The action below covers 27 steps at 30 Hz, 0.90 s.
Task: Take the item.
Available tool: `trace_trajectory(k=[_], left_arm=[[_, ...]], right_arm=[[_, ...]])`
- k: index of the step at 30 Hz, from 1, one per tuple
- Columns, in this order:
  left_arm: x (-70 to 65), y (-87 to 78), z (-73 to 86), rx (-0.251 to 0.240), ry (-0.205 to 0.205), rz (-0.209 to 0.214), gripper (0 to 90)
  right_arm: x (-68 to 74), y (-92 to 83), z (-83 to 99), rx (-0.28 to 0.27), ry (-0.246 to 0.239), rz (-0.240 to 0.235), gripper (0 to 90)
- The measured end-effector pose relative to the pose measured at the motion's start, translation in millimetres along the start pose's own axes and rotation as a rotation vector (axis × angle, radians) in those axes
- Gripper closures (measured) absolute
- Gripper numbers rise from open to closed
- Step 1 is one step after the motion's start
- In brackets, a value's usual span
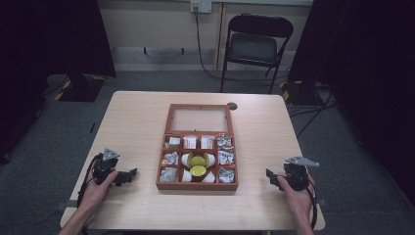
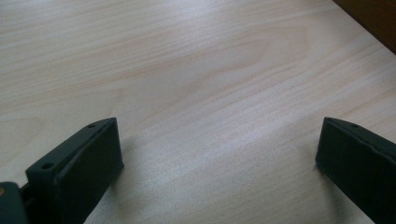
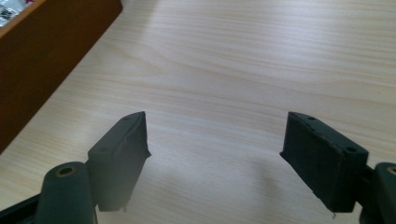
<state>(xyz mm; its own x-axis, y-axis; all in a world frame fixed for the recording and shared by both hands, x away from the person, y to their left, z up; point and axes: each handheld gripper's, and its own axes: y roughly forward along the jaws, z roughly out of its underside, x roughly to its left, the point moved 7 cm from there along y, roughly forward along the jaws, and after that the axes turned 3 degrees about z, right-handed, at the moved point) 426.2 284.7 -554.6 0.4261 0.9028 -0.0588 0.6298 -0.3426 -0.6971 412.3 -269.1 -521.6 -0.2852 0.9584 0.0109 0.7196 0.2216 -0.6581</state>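
A brown wooden box [image 1: 197, 185] with several compartments stands in the middle of the pale wooden table [image 1: 137, 117]. Its glass-paned lid [image 1: 199, 119] lies open behind it. The side compartments hold small wrapped packets [image 1: 171, 158]; the middle ones hold white pods with yellow-green tops [image 1: 198, 170]. My left gripper [image 1: 128, 175] rests low over the table left of the box, its jaws open over bare wood [image 2: 219, 140]. My right gripper [image 1: 270, 176] sits to the right of the box, open with nothing between its jaws [image 3: 215, 135]. The box's side wall [image 3: 42, 60] is at that view's upper left.
A black folding chair [image 1: 254, 46] stands beyond the table's far edge. A small round grommet [image 1: 232, 105] is set in the table behind the lid. Dark curtains hang at both sides. Bare tabletop lies on both sides of the box.
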Motion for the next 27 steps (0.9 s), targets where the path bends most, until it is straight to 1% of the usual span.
trace_trajectory(k=[1, 2, 4, 6, 7, 8, 12, 14, 15, 17, 20, 23, 24, 26, 27], left_arm=[[0.2, -0.2, 0.2, 0.003, 0.004, 0.000, 0.0], [0.0, 0.0, 0.0, 0.000, 0.000, -0.001, 0.0], [0.1, 0.0, 0.0, 0.000, 0.001, -0.001, 0.0], [0.1, -0.1, 0.0, 0.000, 0.001, -0.001, 0.0], [0.3, -0.3, 0.2, 0.003, 0.005, 0.000, 0.0], [0.1, 0.0, 0.0, 0.000, 0.001, -0.001, 0.0], [0.4, -0.4, 0.3, 0.003, 0.005, -0.002, 0.0], [0.4, -0.5, 0.3, 0.003, 0.005, -0.003, 0.0], [0.4, -0.5, 0.3, 0.003, 0.005, -0.002, 0.0], [0.3, -0.4, 0.3, 0.003, 0.005, -0.002, 0.1], [0.3, -0.4, 0.3, 0.002, 0.005, -0.003, 0.0], [0.4, -0.4, 0.3, 0.001, 0.005, -0.003, 0.0], [0.3, -0.3, 0.2, 0.000, 0.005, -0.003, 0.0], [0.4, -0.5, 0.3, 0.003, 0.006, -0.003, 0.0], [0.1, -0.4, 0.3, 0.002, 0.004, -0.001, 0.1]], right_arm=[[1.4, 0.0, -0.4, 0.000, -0.005, -0.003, 21.8], [5.9, -0.4, -2.4, -0.002, -0.021, -0.013, 22.1], [7.4, -0.8, -3.3, -0.007, -0.022, -0.019, 22.3], [12.5, -1.7, -5.4, -0.011, -0.033, -0.037, 23.1], [14.5, -1.7, -5.9, -0.011, -0.040, -0.039, 23.5], [16.6, -1.5, -6.4, -0.010, -0.042, -0.043, 23.9], [24.9, -2.1, -10.3, -0.018, -0.041, -0.069, 25.9], [26.0, -2.6, -11.2, -0.022, -0.039, -0.071, 26.2], [29.5, -4.0, -13.9, -0.032, -0.040, -0.083, 29.3], [33.0, -5.1, -15.8, -0.037, -0.042, -0.096, 29.5], [36.3, -6.1, -18.0, -0.043, -0.051, -0.100, 29.9], [40.9, -8.5, -22.0, -0.047, -0.062, -0.117, 31.6], [44.6, -10.6, -24.8, -0.048, -0.073, -0.125, 33.2], [45.9, -11.1, -25.5, -0.050, -0.076, -0.130, 33.2], [49.2, -12.4, -27.2, -0.050, -0.074, -0.142, 33.9]])
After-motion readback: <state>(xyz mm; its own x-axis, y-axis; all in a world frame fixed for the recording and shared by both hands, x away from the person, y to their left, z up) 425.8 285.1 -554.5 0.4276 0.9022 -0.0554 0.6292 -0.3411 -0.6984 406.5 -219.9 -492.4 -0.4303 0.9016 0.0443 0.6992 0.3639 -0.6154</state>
